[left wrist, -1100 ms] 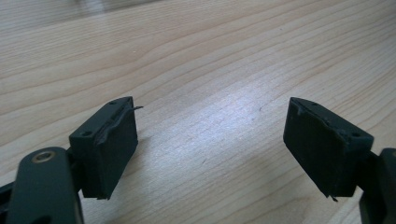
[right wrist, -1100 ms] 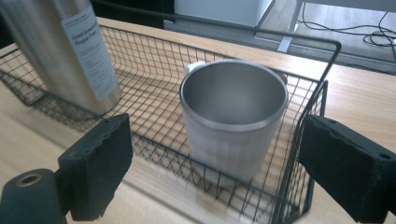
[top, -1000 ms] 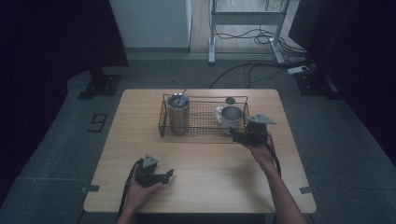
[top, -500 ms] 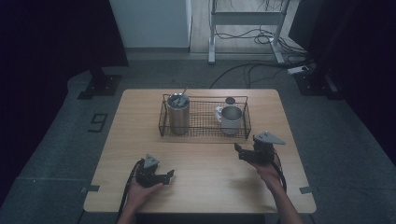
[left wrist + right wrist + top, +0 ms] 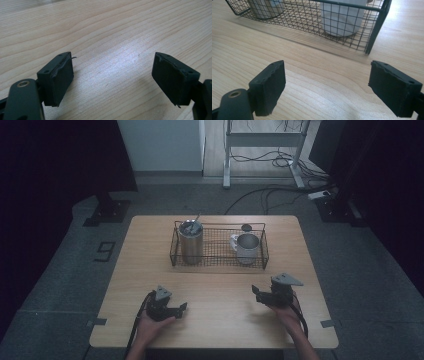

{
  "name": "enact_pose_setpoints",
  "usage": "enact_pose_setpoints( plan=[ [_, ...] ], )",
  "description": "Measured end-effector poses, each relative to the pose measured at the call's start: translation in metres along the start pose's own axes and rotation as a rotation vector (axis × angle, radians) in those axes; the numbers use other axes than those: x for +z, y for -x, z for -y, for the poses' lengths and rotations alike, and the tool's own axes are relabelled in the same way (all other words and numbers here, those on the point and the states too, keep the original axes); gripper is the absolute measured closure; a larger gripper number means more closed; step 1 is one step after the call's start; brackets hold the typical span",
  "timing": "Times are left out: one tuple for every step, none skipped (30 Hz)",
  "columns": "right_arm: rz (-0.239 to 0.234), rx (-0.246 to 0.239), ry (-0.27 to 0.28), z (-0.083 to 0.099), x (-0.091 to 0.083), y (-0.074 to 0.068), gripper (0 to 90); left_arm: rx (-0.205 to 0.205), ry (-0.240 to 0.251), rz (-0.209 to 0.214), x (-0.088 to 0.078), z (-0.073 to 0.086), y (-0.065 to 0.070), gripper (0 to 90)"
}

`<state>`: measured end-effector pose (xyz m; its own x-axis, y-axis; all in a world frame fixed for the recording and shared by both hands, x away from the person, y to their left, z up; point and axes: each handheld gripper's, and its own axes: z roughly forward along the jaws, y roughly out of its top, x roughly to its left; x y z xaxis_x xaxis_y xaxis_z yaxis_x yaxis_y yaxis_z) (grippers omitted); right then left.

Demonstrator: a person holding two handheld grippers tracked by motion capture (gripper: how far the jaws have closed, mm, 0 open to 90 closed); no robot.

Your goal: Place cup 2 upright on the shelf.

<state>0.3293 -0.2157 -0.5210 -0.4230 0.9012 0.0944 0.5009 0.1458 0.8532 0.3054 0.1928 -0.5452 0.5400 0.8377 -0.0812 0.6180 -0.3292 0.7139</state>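
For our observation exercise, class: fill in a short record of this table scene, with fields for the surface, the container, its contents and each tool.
surface: wooden table
container: wire basket, at the far middle of the table
contents: metal tumbler at its left end, white mug at its right end, both upright
behind basket: small dark round object, too small to identify
left tool: open, empty, low over bare wood
right tool: open, empty, facing the basket
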Motion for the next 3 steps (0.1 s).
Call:
enact_pose_setpoints(
  plan=[
    [0.001, 0.002, 0.005, 0.0001, -0.001, 0.0007, 14.0, 0.001, -0.001, -0.001, 0.0002, 0.0001, 0.0001, 18.0],
    [0.001, 0.002, 0.006, 0.0, -0.0024, 0.0014, 14.1, 0.001, -0.003, -0.001, 0.0003, 0.0001, 0.0001, 18.0],
    [0.0, 0.006, 0.011, 0.0002, -0.0031, 0.0018, 14.1, 0.002, -0.003, 0.0, 0.0004, 0.0, 0.0002, 18.0]
  ],
)
